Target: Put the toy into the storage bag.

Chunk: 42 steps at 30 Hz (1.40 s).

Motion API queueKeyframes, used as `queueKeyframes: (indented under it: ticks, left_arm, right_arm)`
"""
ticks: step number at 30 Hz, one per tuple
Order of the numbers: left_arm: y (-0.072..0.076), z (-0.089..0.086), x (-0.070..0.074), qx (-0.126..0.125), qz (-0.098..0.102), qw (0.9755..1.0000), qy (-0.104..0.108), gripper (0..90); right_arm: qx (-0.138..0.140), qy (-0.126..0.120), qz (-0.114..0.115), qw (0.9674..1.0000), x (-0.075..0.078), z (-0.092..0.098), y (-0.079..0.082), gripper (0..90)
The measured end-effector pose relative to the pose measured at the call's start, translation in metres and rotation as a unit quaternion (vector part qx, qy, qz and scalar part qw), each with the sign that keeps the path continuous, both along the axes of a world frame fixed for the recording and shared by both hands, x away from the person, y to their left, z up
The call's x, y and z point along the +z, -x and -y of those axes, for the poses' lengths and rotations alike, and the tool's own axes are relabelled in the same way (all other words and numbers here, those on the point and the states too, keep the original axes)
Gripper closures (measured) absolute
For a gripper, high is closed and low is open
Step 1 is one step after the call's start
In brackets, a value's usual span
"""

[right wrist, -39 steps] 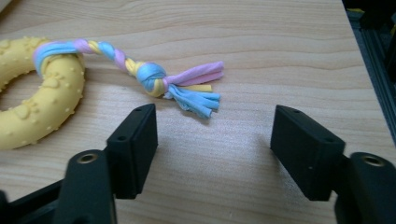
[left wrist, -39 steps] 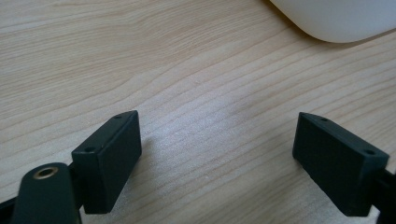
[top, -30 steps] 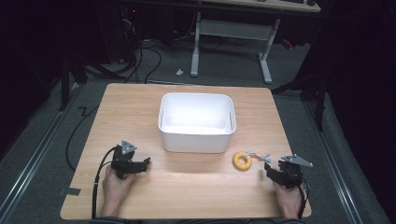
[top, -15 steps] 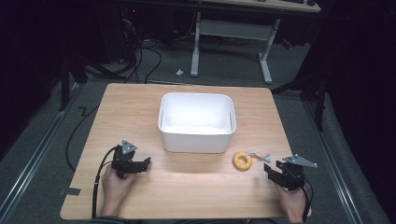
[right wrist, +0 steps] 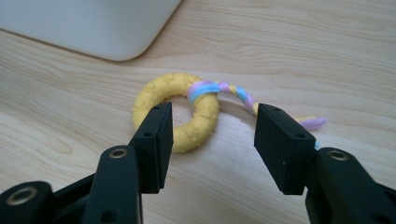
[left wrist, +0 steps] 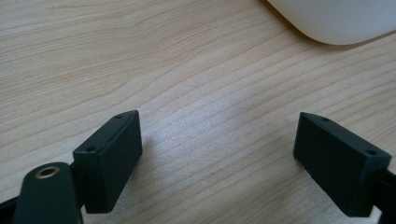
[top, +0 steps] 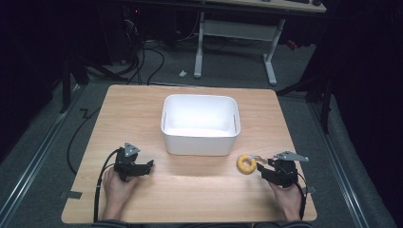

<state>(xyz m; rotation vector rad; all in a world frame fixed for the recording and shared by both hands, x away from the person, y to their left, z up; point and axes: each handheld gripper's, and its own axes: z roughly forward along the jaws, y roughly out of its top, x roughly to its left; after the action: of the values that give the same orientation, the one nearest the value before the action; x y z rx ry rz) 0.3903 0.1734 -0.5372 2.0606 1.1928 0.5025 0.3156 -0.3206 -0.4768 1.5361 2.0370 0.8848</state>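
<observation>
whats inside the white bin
From the high view, the white bin shows a bare white floor and inner walls, with nothing lying in it. A thin strip of floor behind the near wall is covered. The yellow ring toy lies outside, on the table.

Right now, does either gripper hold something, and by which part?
Nothing is held. The right gripper is open around the near side of the yellow ring toy, not closed on it. The left gripper is open over bare table.

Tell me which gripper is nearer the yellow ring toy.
Right. The right gripper sits just beside the yellow ring toy, jaws open toward it. The left gripper is far across the table, below the white bin's left corner.
</observation>
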Motion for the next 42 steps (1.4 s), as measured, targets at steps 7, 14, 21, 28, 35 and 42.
queueKeyframes:
  ticks: [7,14,21,28,35,42]
  left_arm:
    - [0.000,0.000,0.000,0.001,0.000,1.0000,0.000,15.7]
    - [0.000,0.000,0.000,0.001,0.000,1.0000,0.000,15.7]
    - [0.000,0.000,0.000,0.001,0.000,1.0000,0.000,15.7]
    - [0.000,0.000,0.000,0.001,0.000,1.0000,0.000,15.7]
    - [0.000,0.001,0.000,0.001,0.000,1.0000,0.000,15.7]
    - [0.000,0.001,0.000,0.001,0.000,1.0000,0.000,15.7]
  right_arm:
    - [0.011,0.007,-0.009,0.9999,-0.001,-0.013,-0.013,49.0]
    - [-0.006,-0.001,-0.037,0.9993,-0.013,-0.014,-0.026,50.5]
    - [-0.017,-0.026,-0.061,0.9976,-0.028,-0.013,-0.034,51.1]
    - [-0.025,-0.023,-0.076,0.9965,-0.034,-0.017,-0.042,51.8]
    - [-0.025,0.003,-0.082,0.9963,-0.035,-0.023,-0.047,58.1]
    - [-0.023,0.023,-0.087,0.9957,-0.033,-0.026,-0.048,65.0]
